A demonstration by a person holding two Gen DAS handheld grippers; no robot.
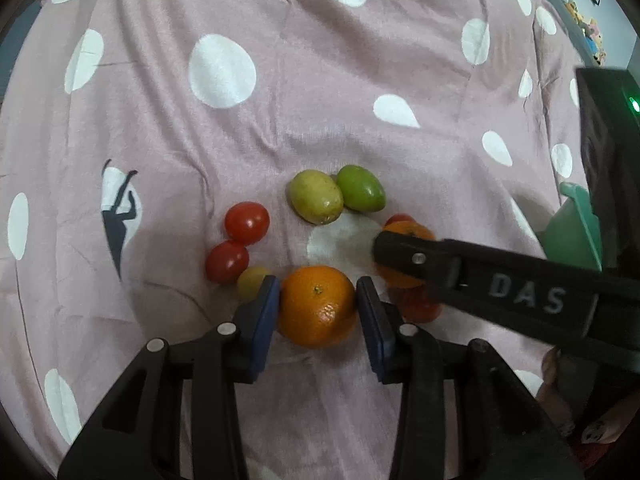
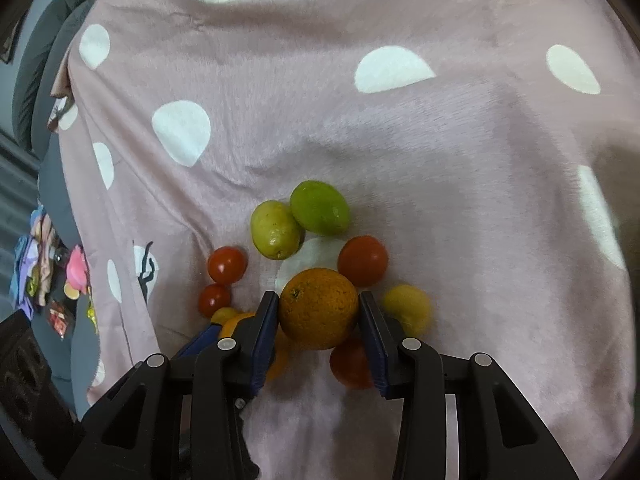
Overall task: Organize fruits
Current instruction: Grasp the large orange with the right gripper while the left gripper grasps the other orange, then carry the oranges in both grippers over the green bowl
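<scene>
Fruits lie grouped on a pink polka-dot cloth (image 1: 360,92). My left gripper (image 1: 318,296) is shut on an orange (image 1: 318,306); its blue pads touch both sides. My right gripper (image 2: 318,308) is shut on a second orange (image 2: 318,308), also seen behind its finger in the left wrist view (image 1: 408,232). Two green-yellow mangoes (image 1: 316,198) (image 1: 360,188) lie just beyond. Two red tomatoes (image 1: 247,222) (image 1: 227,261) and a small yellow fruit (image 1: 250,282) sit to the left. Other tomatoes (image 2: 363,260) (image 2: 350,362) and a yellow fruit (image 2: 408,306) surround the right gripper.
A green plastic container (image 1: 572,232) stands at the right edge of the left wrist view, beside a dark device with a green light (image 1: 612,128). Colourful clutter (image 2: 52,264) lies off the cloth's left edge. The cloth extends far beyond the fruits.
</scene>
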